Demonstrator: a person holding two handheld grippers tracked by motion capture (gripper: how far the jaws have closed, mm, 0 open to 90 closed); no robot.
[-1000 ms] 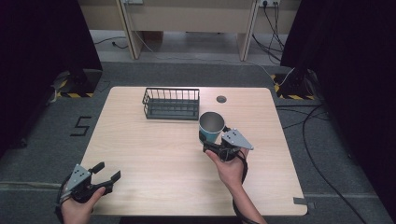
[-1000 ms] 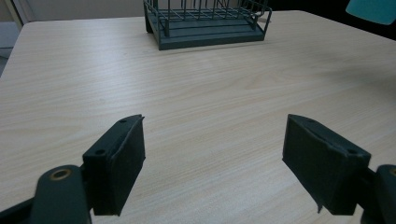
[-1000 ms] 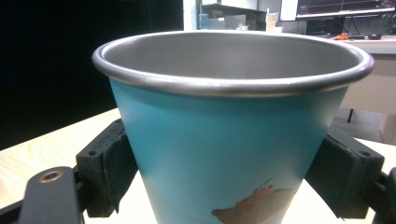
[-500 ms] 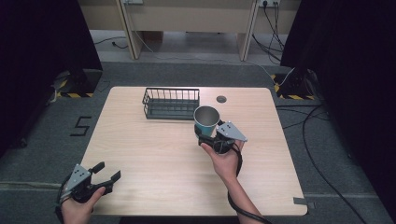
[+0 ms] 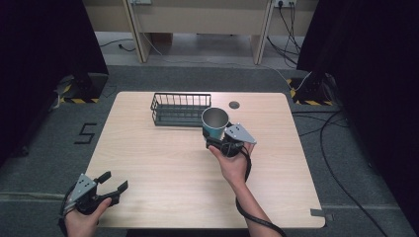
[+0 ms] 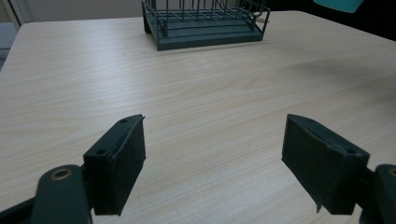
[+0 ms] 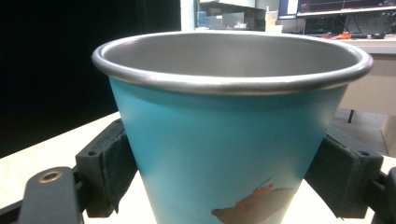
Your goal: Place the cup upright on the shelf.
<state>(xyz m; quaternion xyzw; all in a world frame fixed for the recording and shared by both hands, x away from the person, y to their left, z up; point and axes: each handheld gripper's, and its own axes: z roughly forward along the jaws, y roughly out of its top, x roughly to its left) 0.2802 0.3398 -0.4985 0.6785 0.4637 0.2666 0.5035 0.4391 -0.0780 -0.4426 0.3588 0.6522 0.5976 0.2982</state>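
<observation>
— Where is your left gripper point(image 5: 109, 186)?

— You hold it at the table's point(image 5: 163, 163) near left corner, its fingers point(image 6: 122, 158) spread wide with bare wood between them.

— And the wire basket point(image 5: 180, 108)?

— It stands near the far edge, left of centre.

— Your right gripper point(image 5: 217, 140)?

— Its fingers point(image 7: 106, 163) clamp the teal cup point(image 7: 229, 130) from both sides, low on its wall. You hold the cup upright, just beside the basket's right end.
</observation>
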